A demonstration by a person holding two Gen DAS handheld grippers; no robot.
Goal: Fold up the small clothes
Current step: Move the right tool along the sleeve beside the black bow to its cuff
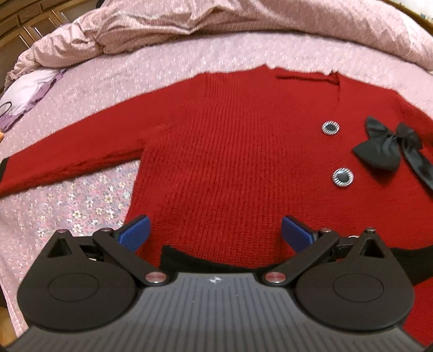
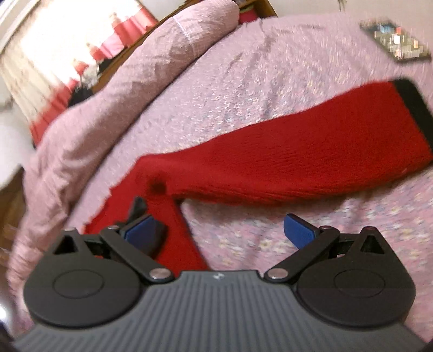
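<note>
Red knit sweater (image 1: 230, 151) is spread flat on the floral pink bedspread (image 1: 81, 205), front up, with two silver-rimmed buttons (image 1: 330, 127), a black bow (image 1: 384, 147) and black cuffs (image 2: 414, 108), sleeves out to both sides. Left gripper (image 1: 216, 232) sits over the black hem with jaws wide apart, holding nothing. Right gripper (image 2: 220, 230) is also spread wide, empty, by the sleeve's armpit.

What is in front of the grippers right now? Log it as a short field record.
surface: bed with pink floral sheet
garment: red sweater, spread flat, unfolded
trim: two round buttons, black bow
sleeves: both stretched outward; black cuff on the right-view one
left gripper: open, over the hem
right gripper: open, empty, by the sweater's side edge
also: rumpled pink quilt
</note>
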